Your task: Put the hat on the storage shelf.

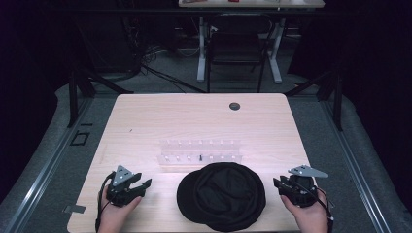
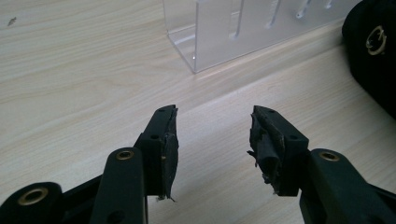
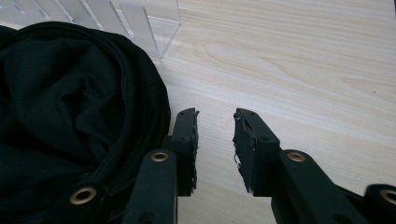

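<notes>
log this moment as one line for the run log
left gripper: open, empty | right gripper: open, empty, beside black hat | clear rack: behind hat

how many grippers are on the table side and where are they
2. The left gripper is at the near left of the table, left of the black hat. The right gripper is at the near right, beside the hat's other edge. Both are open, holding nothing.

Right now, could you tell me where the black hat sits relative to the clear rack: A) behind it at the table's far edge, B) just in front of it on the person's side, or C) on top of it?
B: in the high view the black hat lies on the table between the two grippers, just on the person's side of the clear rack.
</notes>
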Available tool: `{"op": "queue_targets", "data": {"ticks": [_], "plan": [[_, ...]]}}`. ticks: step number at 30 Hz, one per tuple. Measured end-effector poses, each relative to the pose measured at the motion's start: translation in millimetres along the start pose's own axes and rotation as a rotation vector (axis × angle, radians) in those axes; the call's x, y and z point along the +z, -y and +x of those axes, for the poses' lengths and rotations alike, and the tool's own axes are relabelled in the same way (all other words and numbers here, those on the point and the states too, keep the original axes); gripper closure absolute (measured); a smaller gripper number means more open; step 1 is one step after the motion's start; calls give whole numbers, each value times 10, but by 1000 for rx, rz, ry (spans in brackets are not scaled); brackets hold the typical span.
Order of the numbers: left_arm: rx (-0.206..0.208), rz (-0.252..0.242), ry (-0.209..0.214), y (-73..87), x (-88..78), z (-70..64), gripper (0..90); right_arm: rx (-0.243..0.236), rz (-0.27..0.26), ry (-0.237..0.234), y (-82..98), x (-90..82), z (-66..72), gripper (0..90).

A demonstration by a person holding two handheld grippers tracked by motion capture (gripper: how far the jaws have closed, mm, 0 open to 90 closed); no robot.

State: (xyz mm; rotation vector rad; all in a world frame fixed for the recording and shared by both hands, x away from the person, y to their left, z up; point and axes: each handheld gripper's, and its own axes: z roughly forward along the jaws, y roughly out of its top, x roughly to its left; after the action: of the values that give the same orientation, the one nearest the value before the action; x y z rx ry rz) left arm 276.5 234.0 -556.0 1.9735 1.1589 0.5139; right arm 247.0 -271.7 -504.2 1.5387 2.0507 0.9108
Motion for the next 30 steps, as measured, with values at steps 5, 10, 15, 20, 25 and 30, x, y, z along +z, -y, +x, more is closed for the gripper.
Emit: {"op": "queue_targets", "data": {"ticks": [5,10,15,20,25,30], "plan": [[6,3,12,0,8,-19,513,16,23,-72,-89,-64,12,710],[7,2,14,-3,6,-22,514,1,42,-69,-129,-77,17,700],[-2,2,18,0,5,-18,514,-4,75,-86,-156,-95,29,702],[2,1,23,0,7,-22,514,-11,104,-83,-205,-115,84,700],[2,4,27,2,11,-24,514,2,158,-114,-256,-74,86,694],[-1,8,28,5,18,-26,514,-29,228,-110,-285,4,108,694]]}}
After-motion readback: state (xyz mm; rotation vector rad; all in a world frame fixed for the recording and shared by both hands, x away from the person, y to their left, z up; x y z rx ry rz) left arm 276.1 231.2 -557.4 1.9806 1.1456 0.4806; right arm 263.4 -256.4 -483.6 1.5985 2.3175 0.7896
